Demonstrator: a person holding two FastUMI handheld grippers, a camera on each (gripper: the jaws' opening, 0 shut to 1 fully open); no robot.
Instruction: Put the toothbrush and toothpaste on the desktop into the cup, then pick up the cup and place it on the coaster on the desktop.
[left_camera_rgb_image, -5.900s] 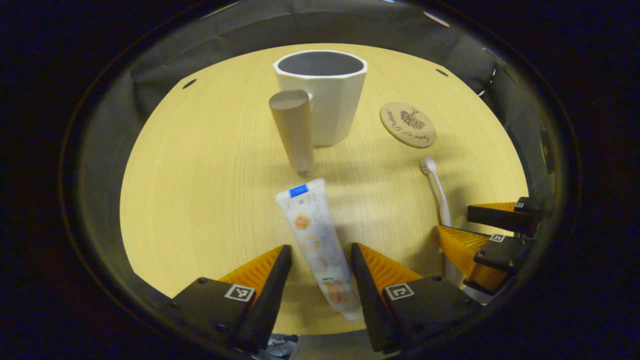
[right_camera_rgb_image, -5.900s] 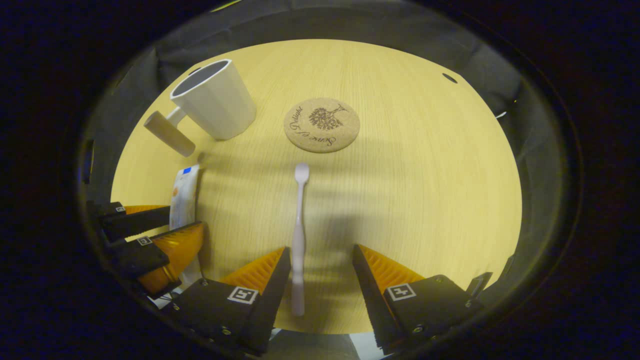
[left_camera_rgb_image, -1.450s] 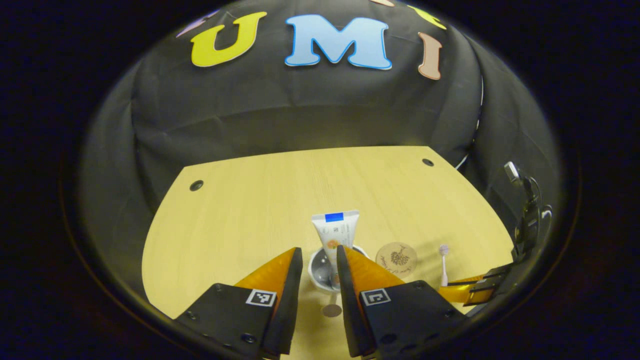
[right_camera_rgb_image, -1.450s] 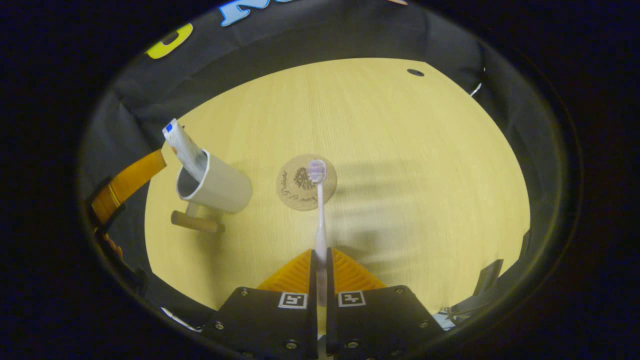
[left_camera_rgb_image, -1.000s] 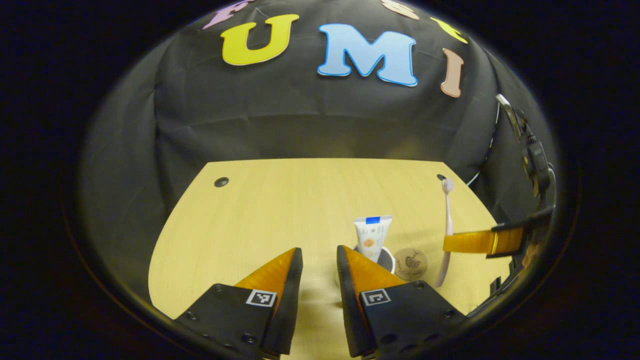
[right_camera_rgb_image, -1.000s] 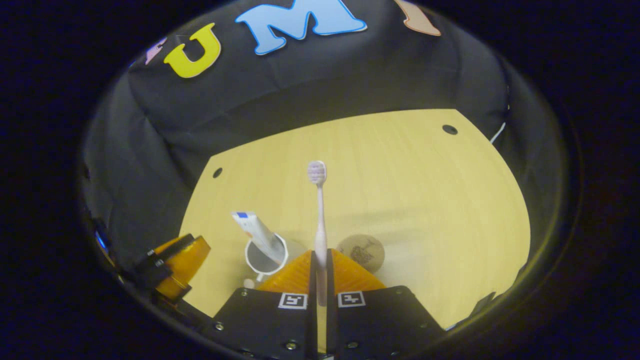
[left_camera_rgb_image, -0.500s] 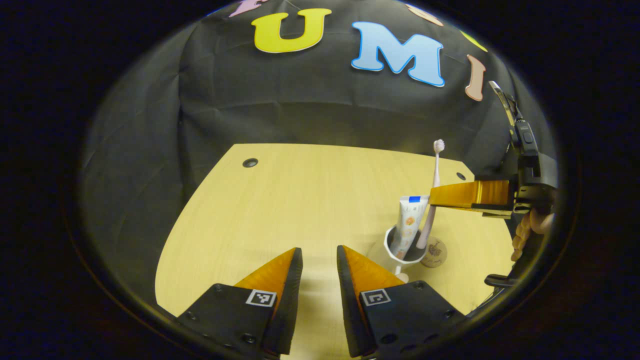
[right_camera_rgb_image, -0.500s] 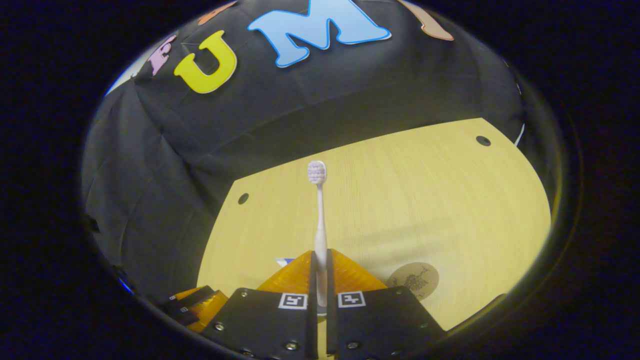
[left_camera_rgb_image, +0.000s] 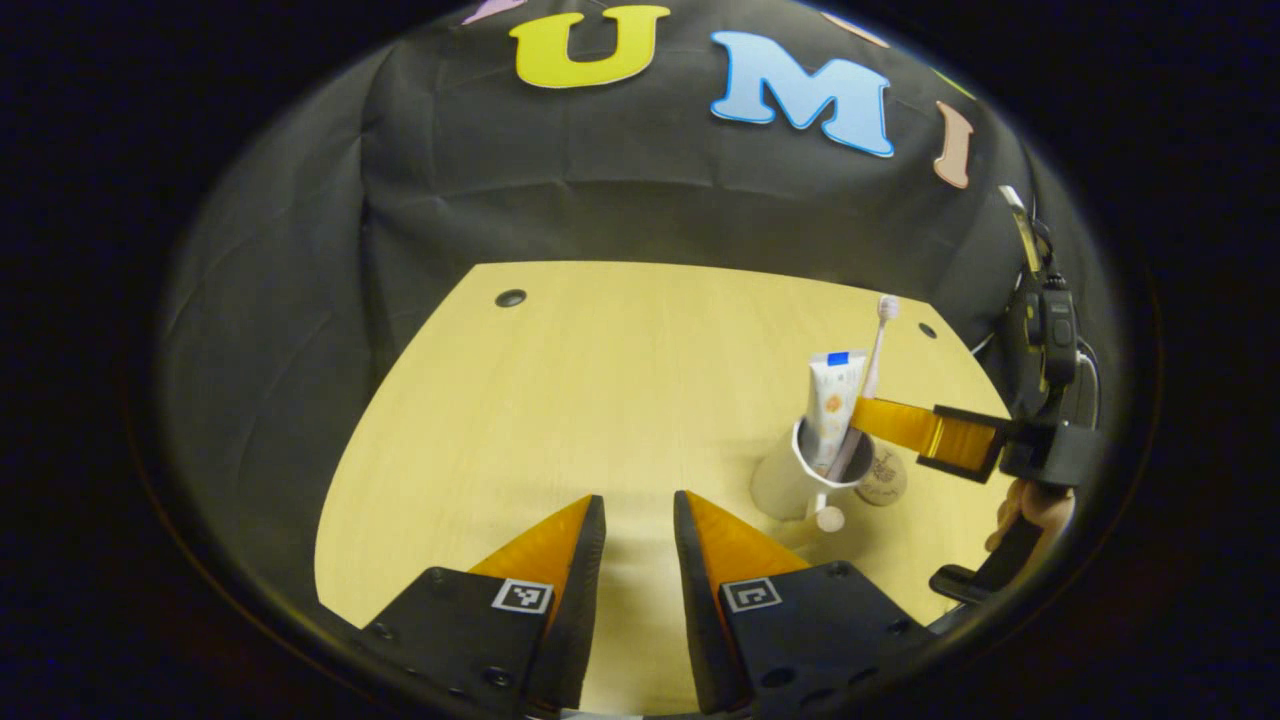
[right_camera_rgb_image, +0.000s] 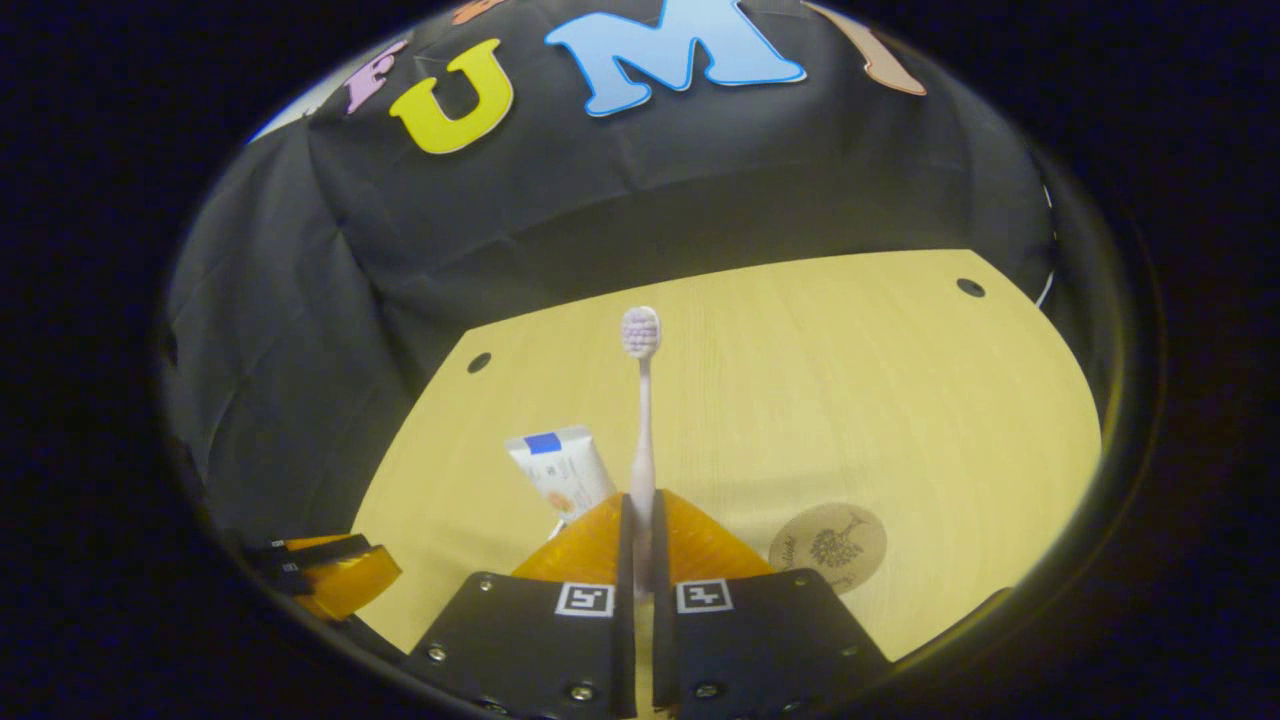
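The white cup (left_camera_rgb_image: 783, 485) stands on the desk at the right of the left gripper view, beside the cork coaster (left_camera_rgb_image: 886, 478). The toothpaste tube (left_camera_rgb_image: 832, 398) stands in the cup, cap down. My right gripper (left_camera_rgb_image: 868, 415) is shut on the pale toothbrush (left_camera_rgb_image: 881, 322), whose lower end is inside the cup. In the right gripper view the toothbrush (right_camera_rgb_image: 642, 400) rises upright from the gripper (right_camera_rgb_image: 642, 500), with the toothpaste (right_camera_rgb_image: 560, 468) to its left; the fingers hide the cup. My left gripper (left_camera_rgb_image: 640, 508) stands open, holding nothing, to the left of the cup and nearer than it.
The coaster (right_camera_rgb_image: 828, 547) lies bare to the right of my right gripper. A hand (left_camera_rgb_image: 1030, 505) holds the right gripper at the desk's right edge. The left gripper (right_camera_rgb_image: 330, 575) shows low on the left. Bare desk (left_camera_rgb_image: 600, 380) stretches left of the cup and behind it.
The right gripper has come lower with the toothbrush, pushing it deeper into the cup beside the toothpaste. The left gripper stays open and has barely moved.
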